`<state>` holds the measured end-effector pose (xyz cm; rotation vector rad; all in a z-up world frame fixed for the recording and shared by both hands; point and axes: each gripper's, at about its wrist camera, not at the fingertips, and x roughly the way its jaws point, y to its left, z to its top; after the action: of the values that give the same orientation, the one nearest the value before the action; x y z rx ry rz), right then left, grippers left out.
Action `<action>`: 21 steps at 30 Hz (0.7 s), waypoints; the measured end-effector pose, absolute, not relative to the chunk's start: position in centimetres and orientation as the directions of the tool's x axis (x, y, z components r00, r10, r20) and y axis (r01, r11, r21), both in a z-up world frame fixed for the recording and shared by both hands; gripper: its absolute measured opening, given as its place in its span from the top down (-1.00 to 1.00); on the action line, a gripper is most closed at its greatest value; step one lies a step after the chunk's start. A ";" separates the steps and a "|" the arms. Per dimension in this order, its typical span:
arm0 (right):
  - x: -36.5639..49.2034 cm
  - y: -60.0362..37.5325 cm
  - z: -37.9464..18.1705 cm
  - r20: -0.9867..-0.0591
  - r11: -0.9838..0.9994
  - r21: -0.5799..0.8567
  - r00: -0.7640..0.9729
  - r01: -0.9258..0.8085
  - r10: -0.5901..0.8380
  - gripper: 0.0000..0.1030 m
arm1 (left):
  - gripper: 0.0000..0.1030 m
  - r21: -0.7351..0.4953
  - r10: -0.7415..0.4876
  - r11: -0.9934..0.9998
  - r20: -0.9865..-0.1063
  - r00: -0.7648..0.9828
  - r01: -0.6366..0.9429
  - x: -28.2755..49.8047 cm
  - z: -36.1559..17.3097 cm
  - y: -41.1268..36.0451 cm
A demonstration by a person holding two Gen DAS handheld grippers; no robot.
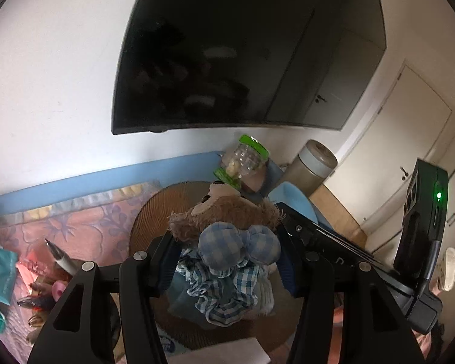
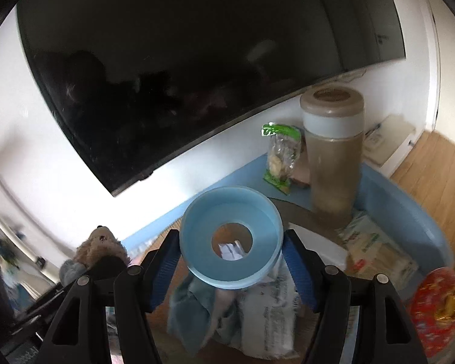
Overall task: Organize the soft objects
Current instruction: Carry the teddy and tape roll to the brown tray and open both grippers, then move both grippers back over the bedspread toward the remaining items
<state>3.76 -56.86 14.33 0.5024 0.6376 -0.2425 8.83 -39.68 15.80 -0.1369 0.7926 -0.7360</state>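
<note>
left gripper (image 1: 227, 261): jaws clamped on plush bear (image 1: 227, 227) w/ blue check clothes, bear held between pads, head fwd of tips. right gripper (image 2: 230, 261): jaws clamped on blue ring-shaped bowl (image 2: 230, 242), one pad on each side. below rt jaws: blue cloth (image 2: 194, 306), wipes pack (image 2: 267, 318). fwd-right: tall canister (image 2: 333, 154).

A big dark television (image 1: 248, 51) hung on the white wall (image 1: 51, 85). Under it, a tall beige canister (image 2: 333, 151) stood upright on the blue shelf (image 2: 248, 179), and a clear snack bag (image 2: 280, 154) with green ends leaned just beside it. A pen (image 1: 60, 257) lay on the flowered cloth (image 1: 85, 221). A white door (image 1: 409, 127) was closed.
</note>
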 end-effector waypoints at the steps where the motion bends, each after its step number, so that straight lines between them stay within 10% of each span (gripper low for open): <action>1: 4.0 -57.1 14.0 -0.614 0.849 0.392 0.788 0.353 -0.044 -0.30 | -0.13 -0.371 -0.640 0.755 -0.599 0.481 0.541 8.9 15.7 -39.7; 5: 4.2 -58.2 13.2 -0.602 0.823 0.465 0.799 0.327 0.023 -0.32 | -0.72 -0.383 -0.619 0.778 -0.600 0.506 0.498 9.7 15.3 -39.4; 21: -2.2 -52.0 17.4 -0.543 0.875 0.420 0.839 0.242 0.028 -0.32 | -0.75 -0.434 -0.703 0.708 -0.503 0.502 0.557 3.4 19.3 -30.8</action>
<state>-2.23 -52.00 17.43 0.4991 0.5685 -0.1183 3.37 -30.81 19.31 -0.2266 0.7103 -0.7690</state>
